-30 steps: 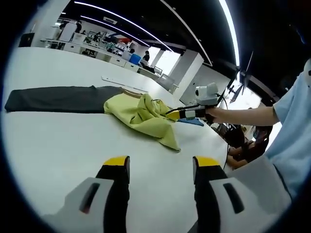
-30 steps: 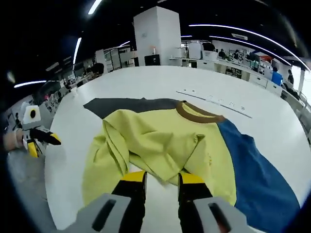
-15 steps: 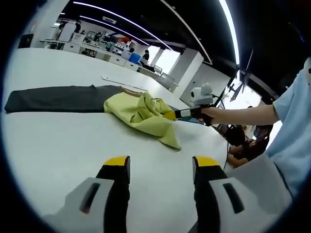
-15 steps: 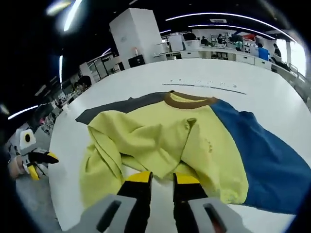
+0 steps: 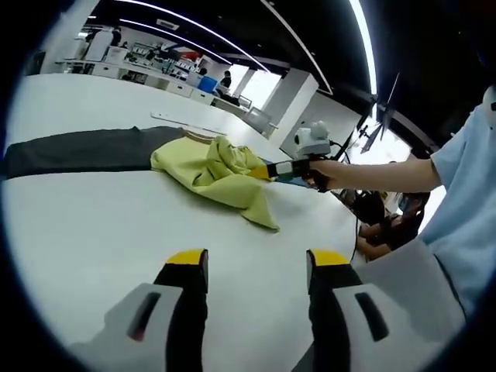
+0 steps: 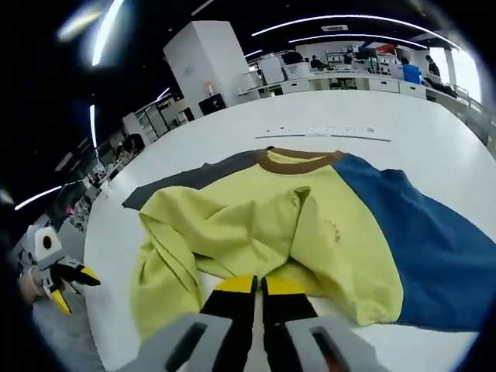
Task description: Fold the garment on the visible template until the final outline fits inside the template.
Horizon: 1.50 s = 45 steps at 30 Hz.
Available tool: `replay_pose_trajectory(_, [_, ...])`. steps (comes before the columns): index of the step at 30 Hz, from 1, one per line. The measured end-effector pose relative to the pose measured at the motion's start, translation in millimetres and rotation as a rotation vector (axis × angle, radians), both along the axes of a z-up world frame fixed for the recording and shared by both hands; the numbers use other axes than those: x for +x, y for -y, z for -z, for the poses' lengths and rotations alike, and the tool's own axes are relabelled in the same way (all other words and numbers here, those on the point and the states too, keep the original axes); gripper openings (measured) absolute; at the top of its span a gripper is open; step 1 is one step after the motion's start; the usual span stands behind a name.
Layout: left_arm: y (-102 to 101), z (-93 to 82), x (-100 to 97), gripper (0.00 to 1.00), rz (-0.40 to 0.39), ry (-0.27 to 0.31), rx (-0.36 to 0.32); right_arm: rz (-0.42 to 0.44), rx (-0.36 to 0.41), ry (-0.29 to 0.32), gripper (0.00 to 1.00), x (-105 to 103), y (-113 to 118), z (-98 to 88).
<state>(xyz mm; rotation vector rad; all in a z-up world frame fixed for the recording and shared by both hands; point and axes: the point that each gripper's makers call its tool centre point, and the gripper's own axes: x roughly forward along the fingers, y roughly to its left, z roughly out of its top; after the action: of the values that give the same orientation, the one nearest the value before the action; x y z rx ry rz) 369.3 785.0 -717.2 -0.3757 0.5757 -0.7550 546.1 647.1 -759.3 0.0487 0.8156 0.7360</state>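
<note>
Yellow garment (image 6: pixel 263 229) lies rumpled on our white table (image 5: pixel 93 225), over the blue template (image 6: pixel 422 248); right gripper (image 6: pixel 254 285) pinches its hem, left gripper (image 5: pixel 252 267) hangs wide open, touching nothing.

The left gripper view looks low across the white table (image 5: pixel 93 232) toward the yellow shirt (image 5: pixel 213 170), well off. The right gripper view hangs close above the same shirt (image 6: pixel 263 225), facing opposite.
</note>
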Motion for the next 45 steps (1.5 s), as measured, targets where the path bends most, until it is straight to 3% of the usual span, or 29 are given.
replay_pose_trajectory(5, [26,-1.7,9.9,0.42,0.038,0.016,0.003,-0.028,0.005,0.013,0.00,-8,-2,-7.4])
replay_pose_trajectory(9, [48,4.8,13.3,0.40,0.062,-0.020,-0.018,-0.054,0.002,0.026,0.00,-10,-2,-10.1])
replay_pose_trajectory(11, [59,8.0,14.5,0.38,0.062,-0.044,-0.031,-0.056,0.013,0.027,0.00,-8,-1,-11.4])
replay_pose_trajectory(13, [66,11.0,18.7,0.32,0.014,-0.100,-0.065,-0.060,0.020,0.028,0.00,-6,0,-12.6])
replay_pose_trajectory(15, [74,12.7,22.4,0.32,0.011,-0.116,-0.089,-0.078,0.016,0.042,0.00,-5,0,-15.1])
replay_pose_trajectory(20, [92,25.5,23.2,0.33,-0.012,-0.231,-0.120,-0.091,0.021,0.054,0.00,-1,3,-19.5])
replay_pose_trajectory(25, [99,33.9,33.5,0.33,-0.087,-0.307,-0.167,-0.104,0.024,0.063,0.00,-1,5,-22.5])
replay_pose_trajectory(33, [103,35.7,44.3,0.31,-0.132,-0.321,-0.195,-0.132,0.025,0.078,0.00,-4,8,-26.8])
replay_pose_trajectory(39, [103,45.7,54.7,0.16,-0.179,-0.341,-0.196,-0.138,0.022,0.077,0.00,-6,8,-25.5])
replay_pose_trajectory(42, [100,50.0,56.0,0.02,-0.195,-0.351,-0.192,-0.145,0.024,0.074,0.00,-9,9,-26.9])
replay_pose_trajectory(45, [101,48.7,58.3,0.01,-0.200,-0.362,-0.217,-0.147,0.024,0.077,0.00,-10,10,-28.3])
